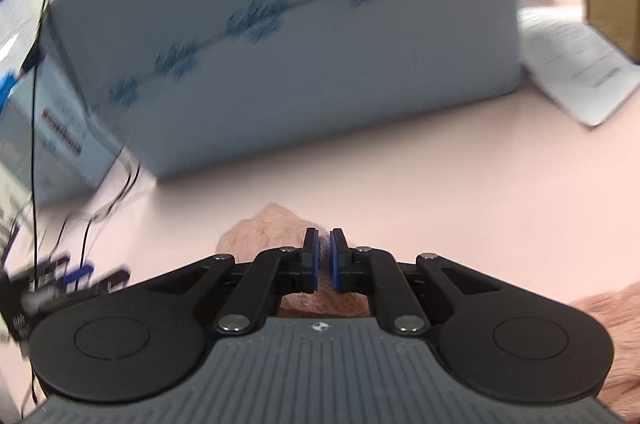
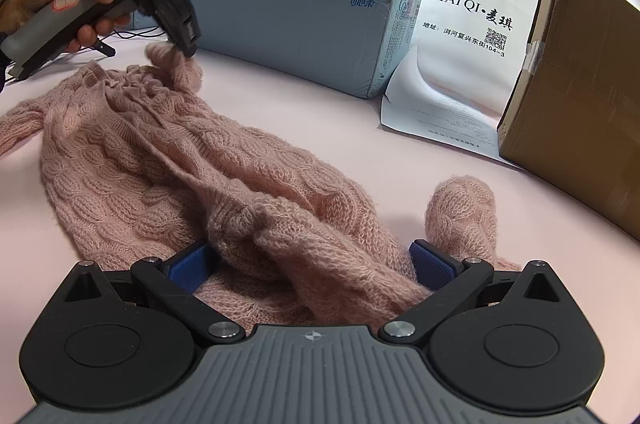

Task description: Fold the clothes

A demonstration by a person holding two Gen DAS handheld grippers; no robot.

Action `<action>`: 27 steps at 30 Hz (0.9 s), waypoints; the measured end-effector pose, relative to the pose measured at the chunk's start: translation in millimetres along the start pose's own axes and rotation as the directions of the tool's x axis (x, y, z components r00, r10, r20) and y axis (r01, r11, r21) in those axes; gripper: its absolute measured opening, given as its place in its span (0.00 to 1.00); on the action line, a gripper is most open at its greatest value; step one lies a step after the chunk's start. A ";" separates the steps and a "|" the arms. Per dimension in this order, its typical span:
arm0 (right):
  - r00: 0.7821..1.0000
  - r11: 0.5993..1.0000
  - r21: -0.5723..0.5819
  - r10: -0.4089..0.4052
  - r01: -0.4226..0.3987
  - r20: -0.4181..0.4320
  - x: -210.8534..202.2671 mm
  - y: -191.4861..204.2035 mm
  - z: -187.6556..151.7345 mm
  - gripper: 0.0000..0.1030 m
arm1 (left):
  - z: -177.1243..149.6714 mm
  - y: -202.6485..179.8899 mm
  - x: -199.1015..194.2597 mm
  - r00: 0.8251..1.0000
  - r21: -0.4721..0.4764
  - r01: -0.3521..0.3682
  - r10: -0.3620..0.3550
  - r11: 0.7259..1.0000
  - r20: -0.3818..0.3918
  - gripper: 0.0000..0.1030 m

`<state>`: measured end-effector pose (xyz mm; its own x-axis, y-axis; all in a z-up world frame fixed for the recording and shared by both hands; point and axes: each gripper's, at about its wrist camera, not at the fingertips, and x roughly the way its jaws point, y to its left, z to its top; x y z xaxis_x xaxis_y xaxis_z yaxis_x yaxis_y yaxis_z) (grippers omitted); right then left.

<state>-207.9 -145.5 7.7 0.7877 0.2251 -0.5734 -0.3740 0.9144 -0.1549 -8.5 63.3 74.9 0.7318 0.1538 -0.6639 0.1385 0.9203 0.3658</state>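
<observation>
- Pink cable-knit wool, a fuzzy sweater (image 2: 168, 152), lies rumpled across the pale pink tabletop (image 2: 304, 112), stretched on a slant between the two tools.
- The left gripper (image 1: 324, 256) has its blue-padded fingers (image 1: 311, 264) pinched nearly together on a tuft of the knit; seen from the right wrist view, that black tool, held in a bare hand (image 2: 52, 4), lifts the far end of the sweater a little off the table, I'd say to pull the garment taut and find an edge.
- The right gripper (image 2: 312, 264) sits at the near end with its jaws spread wide, a thick bunch of knit lying between the blue pads (image 2: 434, 264) but not squeezed; it looks ready to clamp, so both ends can be drawn out flat.
- A rounded sleeve end (image 2: 460, 212) lies just beside the right pad.
- Behind stand a big pale-blue printed carton (image 2: 304, 16), a white paper bag with black lettering (image 2: 460, 64) and a brown cardboard box (image 2: 576, 96), hemming in the working space.
- No fold is made yet, by my reckoning.
</observation>
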 end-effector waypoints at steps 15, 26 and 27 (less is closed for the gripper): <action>1.000 1.000 0.002 0.002 -0.002 -0.001 -0.4 0.3 -0.2 1.00 | 19.2 -88.9 -3.1 0.953 0.222 0.259 -0.287 0.940 0.102 0.03; 1.000 1.000 0.002 0.000 0.000 0.000 -1.5 0.9 -0.9 1.00 | 16.5 -47.5 -2.6 0.970 0.140 0.125 -0.151 0.982 0.190 0.66; 1.000 1.000 0.002 0.000 0.000 0.000 -1.5 1.0 -0.9 1.00 | 16.8 -31.4 1.6 0.976 0.084 0.089 -0.104 0.992 0.193 0.66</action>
<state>-209.9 -145.2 7.8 0.7876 0.2251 -0.5736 -0.3733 0.9149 -0.1535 -0.4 28.6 73.4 0.8284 -0.0149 -0.5599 0.2586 0.8969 0.3588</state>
